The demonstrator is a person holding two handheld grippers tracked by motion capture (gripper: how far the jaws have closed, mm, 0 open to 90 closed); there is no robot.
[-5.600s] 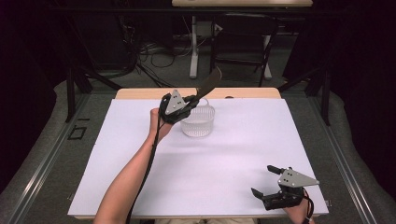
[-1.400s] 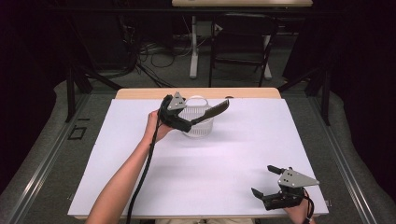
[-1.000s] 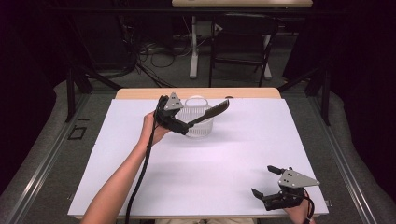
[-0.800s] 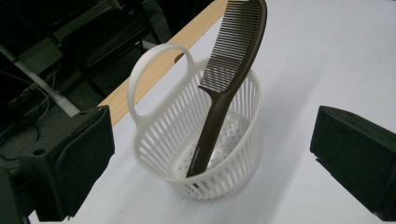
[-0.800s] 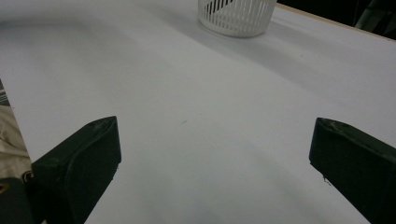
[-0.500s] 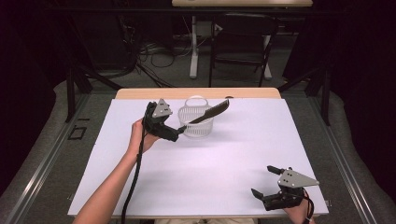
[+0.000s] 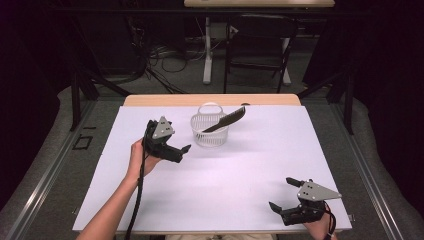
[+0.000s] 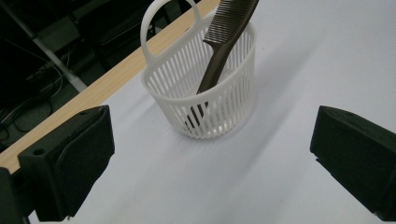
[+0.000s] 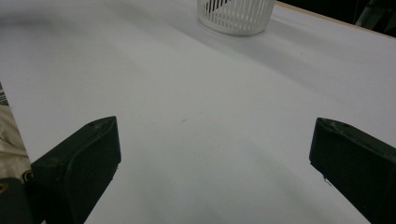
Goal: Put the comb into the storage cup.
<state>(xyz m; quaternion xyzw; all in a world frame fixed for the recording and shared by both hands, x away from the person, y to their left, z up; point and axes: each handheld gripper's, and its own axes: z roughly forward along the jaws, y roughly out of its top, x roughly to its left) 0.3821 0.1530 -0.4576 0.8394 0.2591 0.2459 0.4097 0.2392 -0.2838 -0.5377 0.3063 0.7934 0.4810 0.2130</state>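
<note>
My left gripper (image 7: 181, 152) hangs with its jaws spread wide and nothing between them, just short of the white basket (image 8: 205, 109) straight ahead of it. The dark comb (image 8: 223, 49) leans in that basket, teeth end poking out over the far rim. I judge it light, stiff and a bit slick, so I'd pinch the flat spine above the rim. The slatted basket looks flimsy and easy to tip. My right gripper (image 7: 286, 194) rests open and empty, well apart.
</note>
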